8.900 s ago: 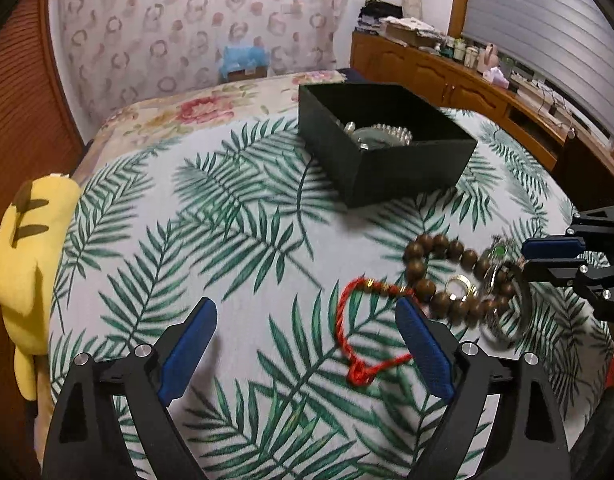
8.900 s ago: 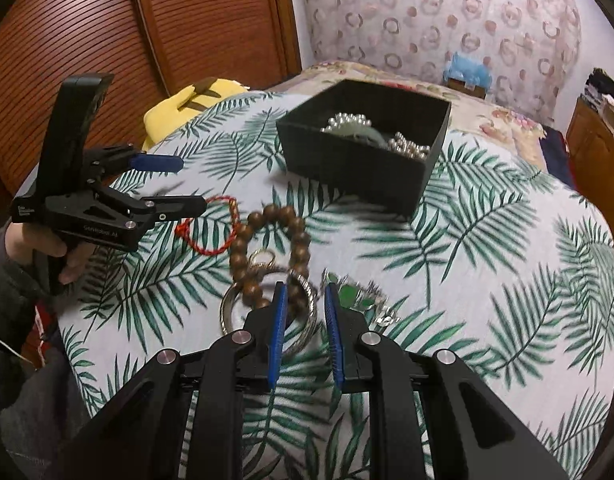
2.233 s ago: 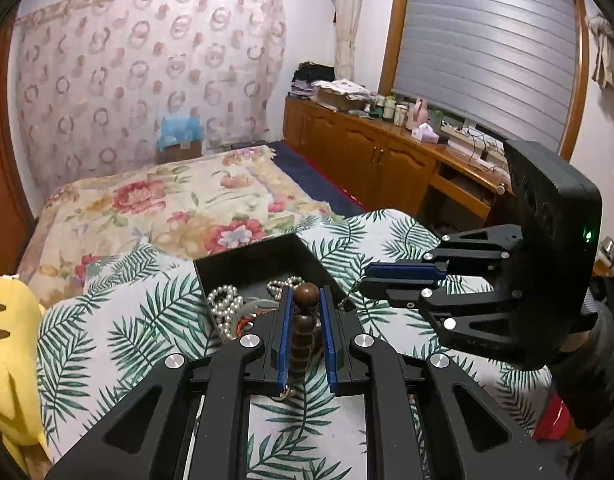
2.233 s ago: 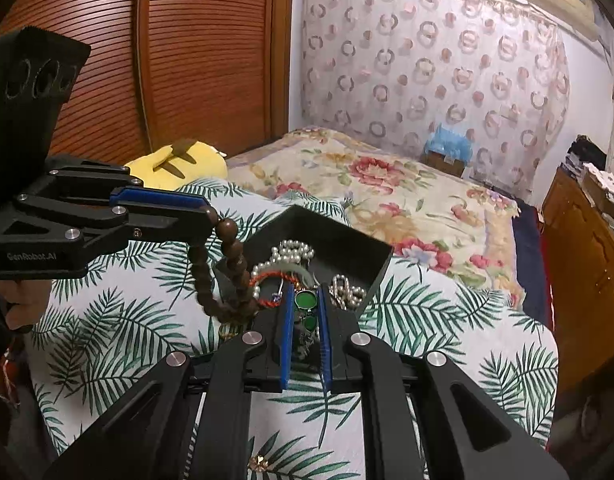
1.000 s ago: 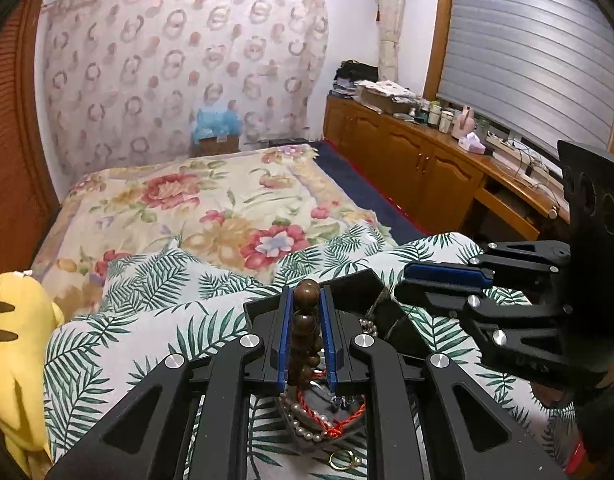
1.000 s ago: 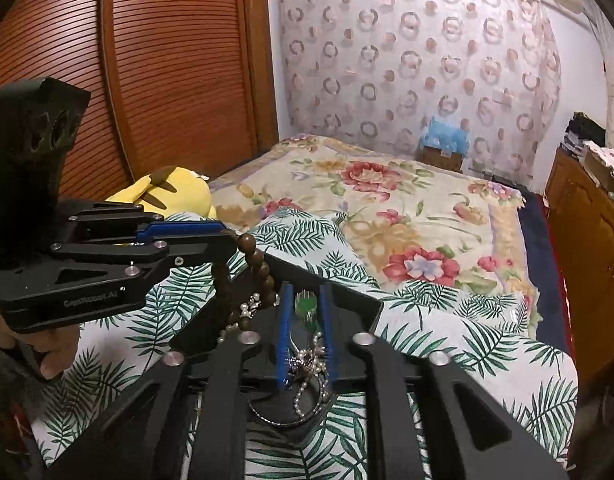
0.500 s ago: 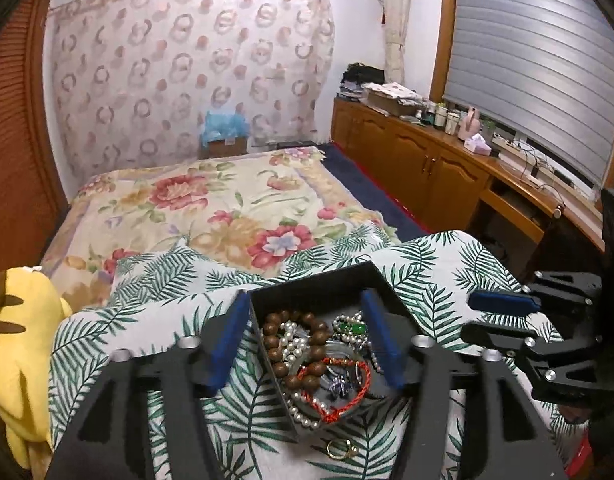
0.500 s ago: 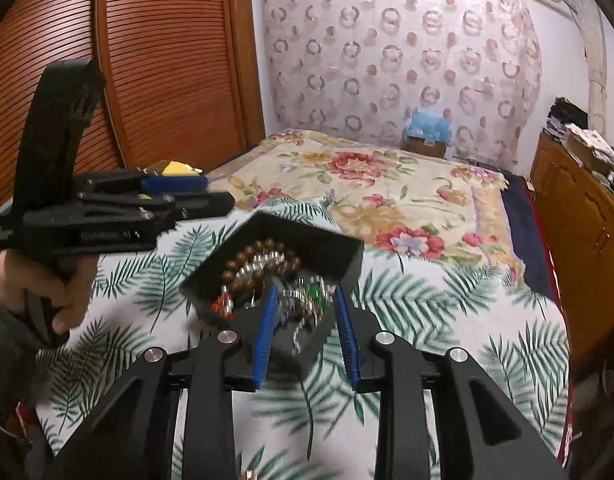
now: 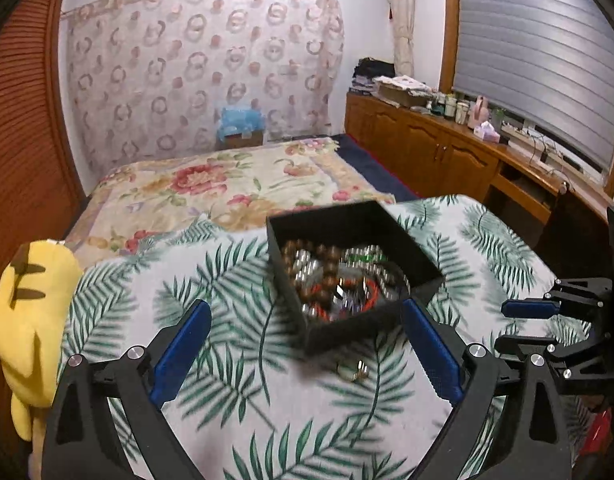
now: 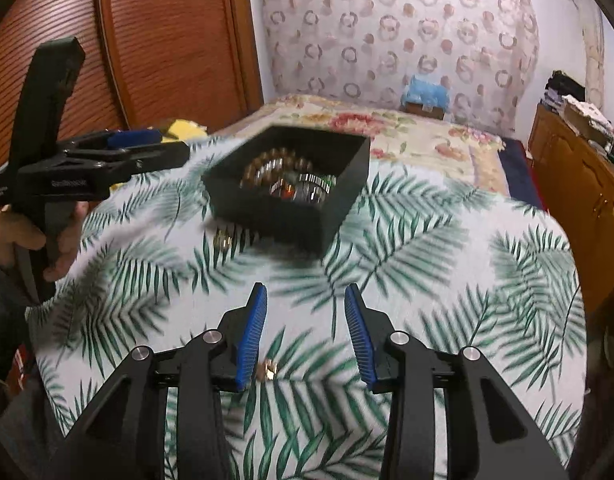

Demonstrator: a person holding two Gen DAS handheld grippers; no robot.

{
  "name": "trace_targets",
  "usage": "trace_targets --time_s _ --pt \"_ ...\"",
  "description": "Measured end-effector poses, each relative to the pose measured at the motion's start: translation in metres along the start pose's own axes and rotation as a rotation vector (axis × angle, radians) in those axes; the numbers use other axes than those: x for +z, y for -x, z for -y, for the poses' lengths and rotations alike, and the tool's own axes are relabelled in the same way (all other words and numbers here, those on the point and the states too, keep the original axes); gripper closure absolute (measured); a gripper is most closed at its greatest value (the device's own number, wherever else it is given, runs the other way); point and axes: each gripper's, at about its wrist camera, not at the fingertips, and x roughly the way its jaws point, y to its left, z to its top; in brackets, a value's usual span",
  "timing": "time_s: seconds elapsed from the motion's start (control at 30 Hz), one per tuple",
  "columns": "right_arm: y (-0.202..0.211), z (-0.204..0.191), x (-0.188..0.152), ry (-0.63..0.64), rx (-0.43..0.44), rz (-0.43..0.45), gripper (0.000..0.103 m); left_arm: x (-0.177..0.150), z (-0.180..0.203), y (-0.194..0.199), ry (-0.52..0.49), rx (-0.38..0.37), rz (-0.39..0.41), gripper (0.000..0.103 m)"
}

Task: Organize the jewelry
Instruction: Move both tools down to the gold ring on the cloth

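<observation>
A black open box (image 9: 369, 318) stands on the palm-leaf cloth and holds wooden beads (image 9: 327, 272), pearls, a red cord and a green piece. It also shows in the right wrist view (image 10: 335, 204). A gold ring (image 9: 353, 372) lies on the cloth just in front of the box, seen too in the right wrist view (image 10: 222, 240). A small gold piece (image 10: 267, 370) lies between my right fingers. My left gripper (image 9: 303, 320) is wide open and empty, near the box. My right gripper (image 10: 305, 304) is open and empty, short of the box.
A yellow plush toy (image 9: 25, 292) sits at the table's left edge. A flowered bed (image 9: 211, 184) lies beyond the table. Wooden cabinets (image 9: 447, 160) run along the right wall. The other gripper shows at the right (image 9: 547, 320) and at the left (image 10: 107, 164).
Both grippers have drawn back from the box and lowered toward the cloth. The right jaws have opened wider. The beads and green piece stay in the box.
</observation>
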Motion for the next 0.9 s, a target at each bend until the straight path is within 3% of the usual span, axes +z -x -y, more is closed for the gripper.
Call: trace_targets --time_s 0.4,0.53,0.57,0.6,0.73,0.9 --pt "-0.015 -0.024 -0.022 0.091 0.023 -0.097 0.061 -0.04 0.008 -0.021 0.0 -0.028 -0.129 0.011" --pt "-0.02 -0.028 -0.029 0.122 0.01 -0.123 0.076 -0.043 0.012 -0.027 0.0 -0.048 -0.151 0.011" --pt "-0.021 -0.028 -0.03 0.125 0.009 -0.127 0.086 -0.043 0.014 -0.028 -0.003 -0.054 -0.156 0.011" --pt "-0.022 -0.028 -0.032 0.127 0.013 -0.132 0.086 -0.043 0.016 -0.028 -0.005 -0.058 -0.158 0.011" --pt "-0.019 -0.024 -0.033 0.117 0.015 -0.116 0.086 -0.042 0.022 -0.036 -0.016 -0.074 -0.185 0.032" --pt "-0.012 -0.013 -0.032 0.082 0.009 -0.088 0.086 -0.04 0.029 -0.042 -0.025 -0.07 -0.186 0.037"
